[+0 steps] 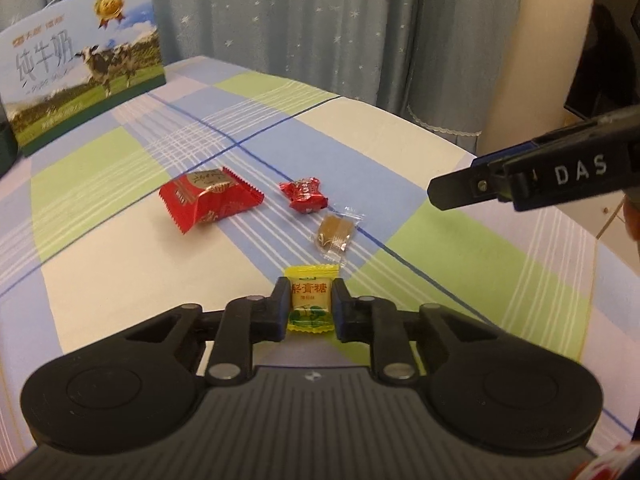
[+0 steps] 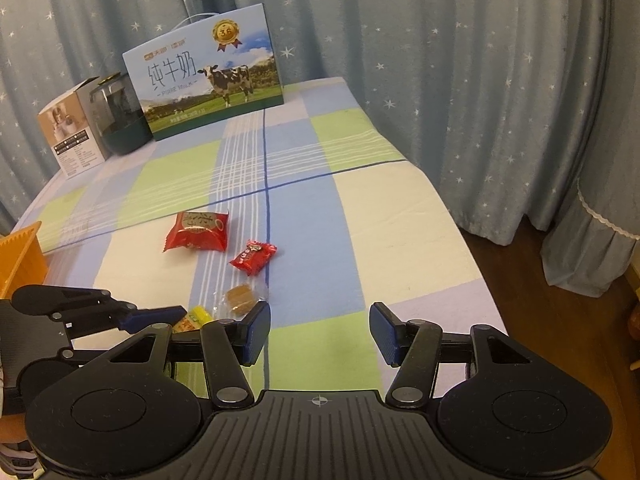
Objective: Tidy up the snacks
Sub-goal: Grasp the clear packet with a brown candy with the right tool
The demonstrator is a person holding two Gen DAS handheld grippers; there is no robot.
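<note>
My left gripper (image 1: 311, 300) is shut on a yellow wrapped candy (image 1: 311, 294) that rests on the checked cloth; the same yellow candy (image 2: 196, 317) peeks out beside the left gripper (image 2: 182, 314) in the right wrist view. Beyond it lie a brown candy in a clear wrapper (image 1: 335, 232), a small red candy (image 1: 304, 195) and a larger red snack packet (image 1: 208, 198). My right gripper (image 2: 319, 330) stands open over bare cloth, to the right of the brown candy (image 2: 240, 298), with nothing between its fingers. It also reaches in from the right edge (image 1: 440, 194).
A milk carton box with a cow picture (image 2: 206, 74) stands at the back of the table, with a dark jar (image 2: 118, 116) and a small box (image 2: 72, 132) to its left. An orange basket (image 2: 20, 256) sits at the left edge. Star-patterned curtains (image 2: 440, 60) hang behind.
</note>
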